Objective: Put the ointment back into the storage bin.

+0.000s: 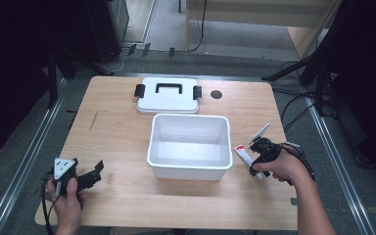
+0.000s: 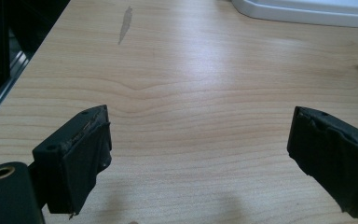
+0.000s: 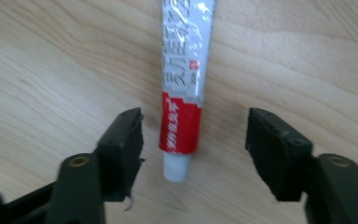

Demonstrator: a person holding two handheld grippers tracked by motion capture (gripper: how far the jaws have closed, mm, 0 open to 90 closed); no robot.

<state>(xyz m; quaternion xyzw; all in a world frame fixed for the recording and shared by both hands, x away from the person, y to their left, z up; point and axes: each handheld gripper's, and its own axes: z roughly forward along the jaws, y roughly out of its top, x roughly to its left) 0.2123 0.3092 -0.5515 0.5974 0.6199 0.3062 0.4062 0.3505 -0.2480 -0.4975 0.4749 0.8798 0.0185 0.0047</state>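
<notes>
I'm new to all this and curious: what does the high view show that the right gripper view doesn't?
The high view alone takes in the white bin, its lid with the black handle, the left gripper and both hands. The right gripper view alone gives the tube's print and its white cap end between the open fingers. Both share the tube, the right gripper and the wooden table.

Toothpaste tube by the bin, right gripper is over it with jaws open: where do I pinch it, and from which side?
Take the tube across its red band near the white cap, coming straight down from above. It lies flat on the table, lengthwise between the right gripper's open jaws, so closing squeezes its narrow width. The body is probably firmer there than the flat crimped end.
</notes>
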